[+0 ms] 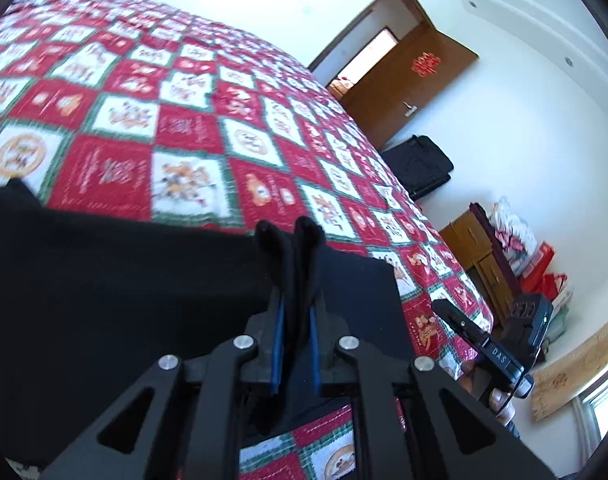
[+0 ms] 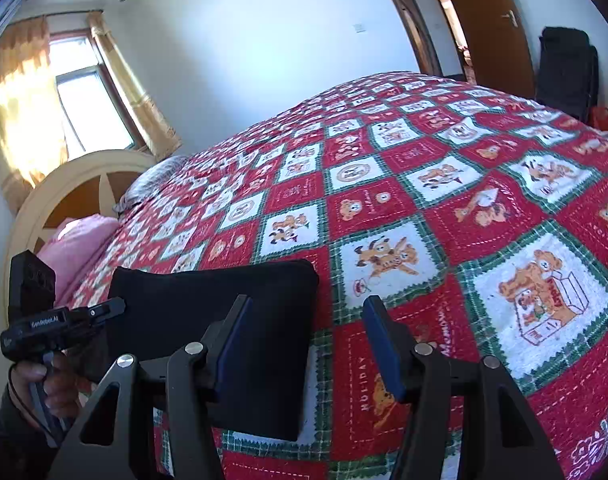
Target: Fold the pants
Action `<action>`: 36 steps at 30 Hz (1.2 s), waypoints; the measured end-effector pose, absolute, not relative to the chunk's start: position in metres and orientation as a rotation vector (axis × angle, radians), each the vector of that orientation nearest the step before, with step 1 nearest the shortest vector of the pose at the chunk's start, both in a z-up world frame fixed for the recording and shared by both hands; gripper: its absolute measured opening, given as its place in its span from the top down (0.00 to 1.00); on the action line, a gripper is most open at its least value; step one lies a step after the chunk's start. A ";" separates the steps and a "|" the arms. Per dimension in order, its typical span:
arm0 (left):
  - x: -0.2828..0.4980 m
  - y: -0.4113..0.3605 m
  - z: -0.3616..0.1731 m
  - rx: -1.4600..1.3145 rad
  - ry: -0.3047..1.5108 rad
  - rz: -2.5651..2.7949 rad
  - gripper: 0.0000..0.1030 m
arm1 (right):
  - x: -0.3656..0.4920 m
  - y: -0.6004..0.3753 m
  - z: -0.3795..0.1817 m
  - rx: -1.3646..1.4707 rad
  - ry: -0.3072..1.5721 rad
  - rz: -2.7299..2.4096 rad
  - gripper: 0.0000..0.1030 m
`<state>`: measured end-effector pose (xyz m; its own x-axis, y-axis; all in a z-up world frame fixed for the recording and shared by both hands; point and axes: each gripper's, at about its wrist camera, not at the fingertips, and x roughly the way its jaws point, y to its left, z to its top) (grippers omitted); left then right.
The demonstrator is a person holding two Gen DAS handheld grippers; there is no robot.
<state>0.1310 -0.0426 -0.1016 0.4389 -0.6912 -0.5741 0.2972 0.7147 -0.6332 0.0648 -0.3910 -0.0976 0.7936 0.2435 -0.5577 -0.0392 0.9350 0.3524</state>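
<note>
The black pants [image 2: 223, 320] lie folded in a flat rectangle on the red, white and green quilt [image 2: 444, 200]. In the left wrist view my left gripper [image 1: 289, 236] is shut on a fold of the black pants [image 1: 123, 280], with cloth between its blue pads. My right gripper [image 2: 304, 308] is open and empty, its left finger over the pants' right edge and its right finger over bare quilt. The left gripper also shows in the right wrist view [image 2: 103, 312], at the pants' left side. The right gripper shows in the left wrist view [image 1: 456, 316], beyond the pants' right edge.
The quilt [image 1: 183, 100] covers a wide bed. A pink pillow [image 2: 79, 240] and a cream headboard [image 2: 63, 184] are at the left. A brown door [image 1: 416, 76], a black bag [image 1: 420, 164] and a wooden cabinet [image 1: 484, 256] with red bags stand by the wall.
</note>
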 end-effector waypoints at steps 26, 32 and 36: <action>0.140 -0.002 -0.142 -0.507 0.975 -0.505 0.85 | 0.064 -0.301 -0.135 0.007 0.845 0.428 0.42; 0.126 0.000 -0.124 -0.380 0.886 -0.448 0.64 | 0.058 -0.304 -0.119 0.010 0.786 0.407 0.42; 0.114 -0.002 -0.109 -0.305 0.787 -0.410 0.48 | 0.073 -0.308 -0.095 0.031 0.708 0.343 0.42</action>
<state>0.1139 -0.0016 -0.1086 0.6341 -0.4636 -0.6188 0.2405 0.8789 -0.4120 0.0729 -0.3079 -0.0947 0.7062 0.3189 -0.6322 -0.2980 0.9438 0.1432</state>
